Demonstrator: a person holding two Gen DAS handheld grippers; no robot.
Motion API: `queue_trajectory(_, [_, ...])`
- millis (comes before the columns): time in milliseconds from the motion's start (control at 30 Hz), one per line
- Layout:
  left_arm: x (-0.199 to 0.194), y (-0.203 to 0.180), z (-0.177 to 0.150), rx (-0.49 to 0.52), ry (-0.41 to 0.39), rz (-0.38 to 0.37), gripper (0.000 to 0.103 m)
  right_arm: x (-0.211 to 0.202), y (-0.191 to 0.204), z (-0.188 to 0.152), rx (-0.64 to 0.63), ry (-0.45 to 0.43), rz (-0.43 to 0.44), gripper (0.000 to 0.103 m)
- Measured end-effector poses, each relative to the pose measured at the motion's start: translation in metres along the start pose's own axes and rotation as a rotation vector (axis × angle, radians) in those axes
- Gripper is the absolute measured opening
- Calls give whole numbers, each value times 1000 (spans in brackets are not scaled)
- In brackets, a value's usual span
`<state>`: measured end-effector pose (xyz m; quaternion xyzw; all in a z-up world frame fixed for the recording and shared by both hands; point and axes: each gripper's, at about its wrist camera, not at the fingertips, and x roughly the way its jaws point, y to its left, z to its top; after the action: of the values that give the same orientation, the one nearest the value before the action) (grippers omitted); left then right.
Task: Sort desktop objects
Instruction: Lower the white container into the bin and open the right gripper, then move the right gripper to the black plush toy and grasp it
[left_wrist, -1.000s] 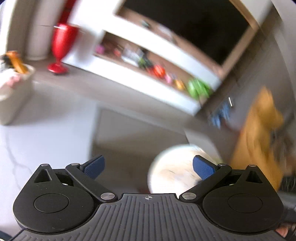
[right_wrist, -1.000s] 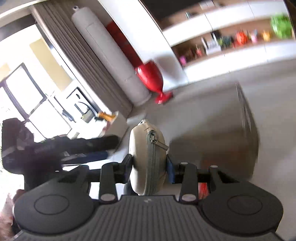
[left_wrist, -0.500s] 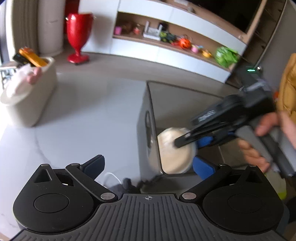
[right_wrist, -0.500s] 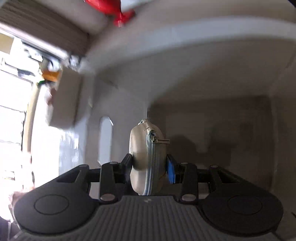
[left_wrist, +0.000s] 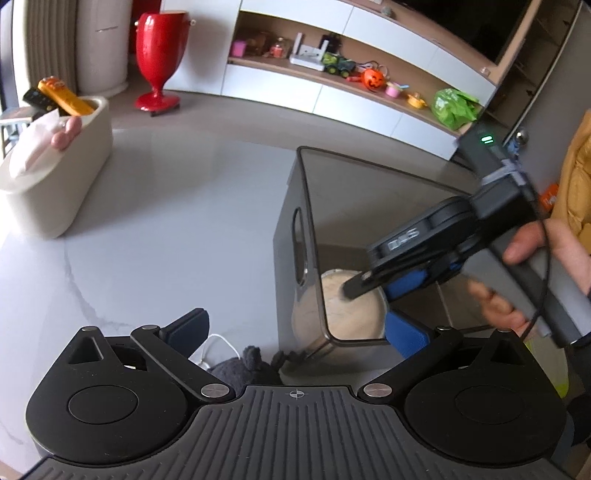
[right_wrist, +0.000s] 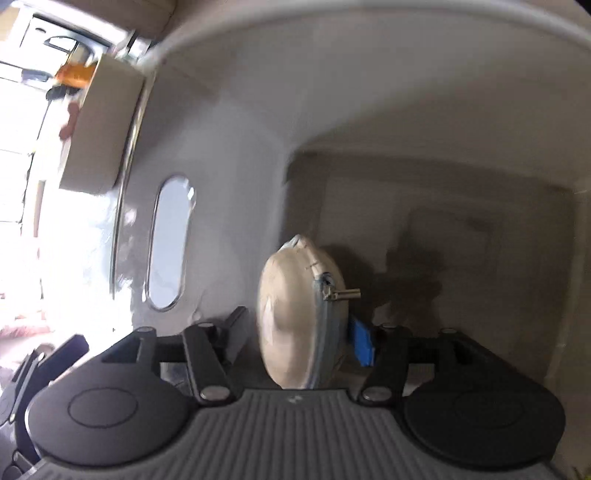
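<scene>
Inside grey bin (left_wrist: 295, 192), round beige zippered pouch (right_wrist: 295, 325)

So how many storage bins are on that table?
2. A cream bin sits at the far left with a tissue pack and remotes in it. A grey bin sits at the right, with a round beige pouch inside. Others may be outside the view.

right claw (right_wrist: 299, 332) carried down into grey bin (left_wrist: 295, 206), jaws just opening, beige pouch (right_wrist: 295, 317) released between them
</scene>
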<state>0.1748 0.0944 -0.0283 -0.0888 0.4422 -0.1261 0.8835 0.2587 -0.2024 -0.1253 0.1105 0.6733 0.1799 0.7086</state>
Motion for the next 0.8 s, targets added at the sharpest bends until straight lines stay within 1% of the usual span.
queue_trajectory(67, [-4,0,-1,1,-5,-6,103,-23,-1,-7,-10,-72,-32,61])
queue_trajectory(133, [-6,0,-3,7,-7,-6,103,-54,0,-23,-32,-166,-35,61])
queue_trajectory(200, [-8,3,-4,7,-9,-9,103,-85,6,-46,-90,-273,-24,61])
queue_trajectory(233, [-10,6,-5,-2,-12,-15,103,-101,12,-63,-137,-338,-22,64])
queue_trajectory(267, [-12,11,-6,-17,-15,-22,103,-116,19,-80,-182,-414,-21,74])
queue_trajectory(300, [-15,17,-8,-37,-17,-34,103,-130,25,-103,-239,-516,-22,82])
queue_trajectory(333, [-17,25,-10,-64,-14,-57,103,-141,32,-126,-300,-614,-29,97])
queue_trajectory(367, [-20,33,-13,-90,-6,-83,103,-142,40,-149,-371,-692,-54,103])
queue_trajectory(400, [-21,40,-17,-107,6,-95,103,-142,49,-172,-446,-765,-84,103])
queue_trajectory(433, [-21,47,-23,-112,23,-88,103,-141,57,-194,-522,-837,-114,103])
queue_trajectory(467, [-22,53,-28,-117,40,-82,103,-133,67,-213,-595,-866,-155,103])
queue_trajectory(500, [-21,60,-34,-124,55,-56,103,-122,76,-231,-668,-882,-200,103])
queue_trajectory(533, [-19,66,-41,-136,64,-3,103,-108,84,-245,-734,-880,-231,103])
queue_trajectory(567, [-18,73,-48,-147,74,50,103,-88,93,-256,-786,-867,-254,103])
queue_trajectory(600, [-16,81,-55,-166,82,86,103,-67,103,-265,-835,-852,-274,101])
queue_trajectory(667, [-16,94,-63,-221,78,120,103,-35,119,-275,-888,-811,-301,80])
queue_trajectory(733, [-17,104,-70,-260,61,169,103,-4,144,-277,-902,-740,-313,68])
queue_trajectory(767, [-20,106,-70,-256,44,215,103,9,152,-274,-896,-702,-302,65])
queue_trajectory(800, [-22,108,-70,-254,26,254,103,22,155,-272,-885,-661,-278,65])
